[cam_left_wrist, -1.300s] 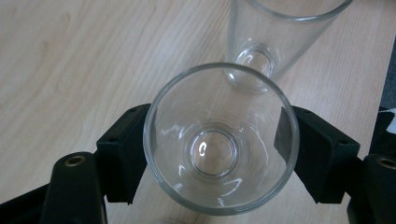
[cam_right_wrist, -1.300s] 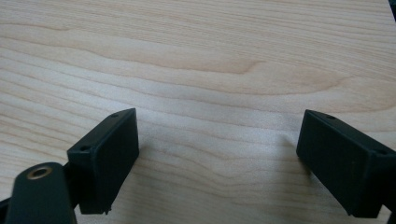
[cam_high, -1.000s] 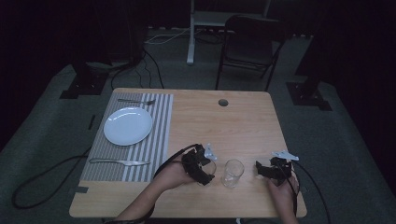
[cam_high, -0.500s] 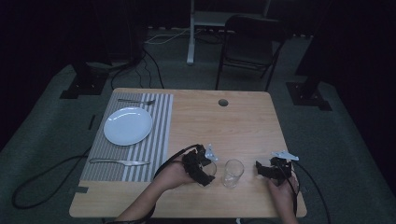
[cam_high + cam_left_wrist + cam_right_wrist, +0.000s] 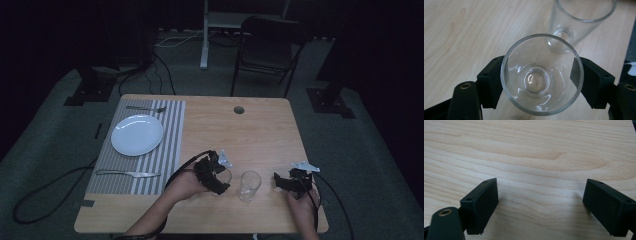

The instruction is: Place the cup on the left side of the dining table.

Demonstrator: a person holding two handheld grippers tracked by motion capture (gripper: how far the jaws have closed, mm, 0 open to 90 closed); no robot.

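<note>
On the wooden surface (image 5: 260, 130), toward its left half: striped placemat (image 5: 170, 150), white plate (image 5: 137, 135) on it, fork (image 5: 146, 108) beyond, knife (image 5: 128, 173) nearer. Near the front edge, left gripper (image 5: 220, 177), fingers (image 5: 490, 82) pressed on either side of a clear glass (image 5: 541, 75), upright, mouth toward the camera. Just beside it, second glass (image 5: 248, 185), standing free. Farther right, right gripper (image 5: 281, 181), fingers (image 5: 480, 205) spread wide over bare wood, holding nothing.
</note>
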